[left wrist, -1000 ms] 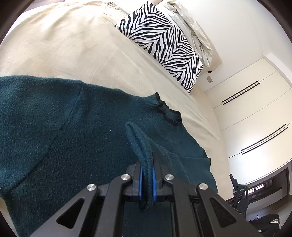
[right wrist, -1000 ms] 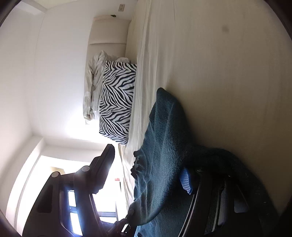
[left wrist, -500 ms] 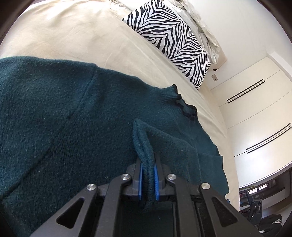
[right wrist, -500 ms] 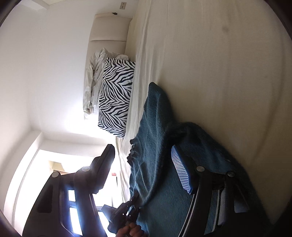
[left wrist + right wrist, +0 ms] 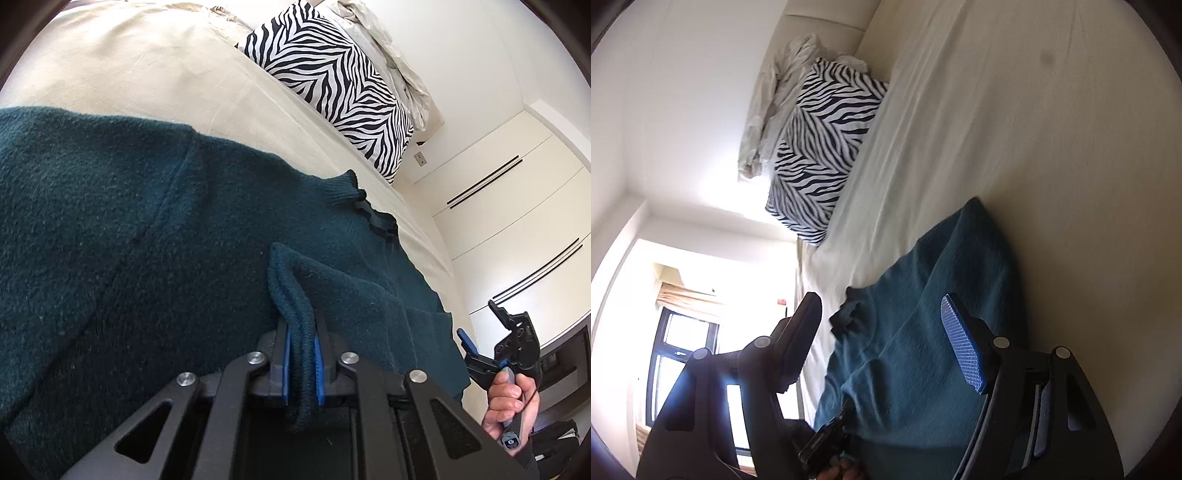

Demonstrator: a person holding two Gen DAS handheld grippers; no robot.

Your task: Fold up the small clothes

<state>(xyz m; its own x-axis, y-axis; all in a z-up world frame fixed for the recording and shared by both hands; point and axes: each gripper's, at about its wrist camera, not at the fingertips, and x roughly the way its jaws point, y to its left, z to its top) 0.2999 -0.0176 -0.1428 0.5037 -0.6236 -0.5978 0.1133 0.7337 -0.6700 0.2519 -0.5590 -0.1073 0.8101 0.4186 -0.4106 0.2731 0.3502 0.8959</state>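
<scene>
Sweater (image 5: 155, 236) spread on bed (image 5: 129, 66) | left gripper (image 5: 303, 354) pinching its folded edge, collar ahead-right | right gripper (image 5: 882, 332) wide, empty, hovering over sweater's far side.

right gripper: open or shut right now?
Open. In the right wrist view the right gripper has a wide gap between its fingers, with nothing clamped; the teal sweater lies on the bed beyond.
</scene>
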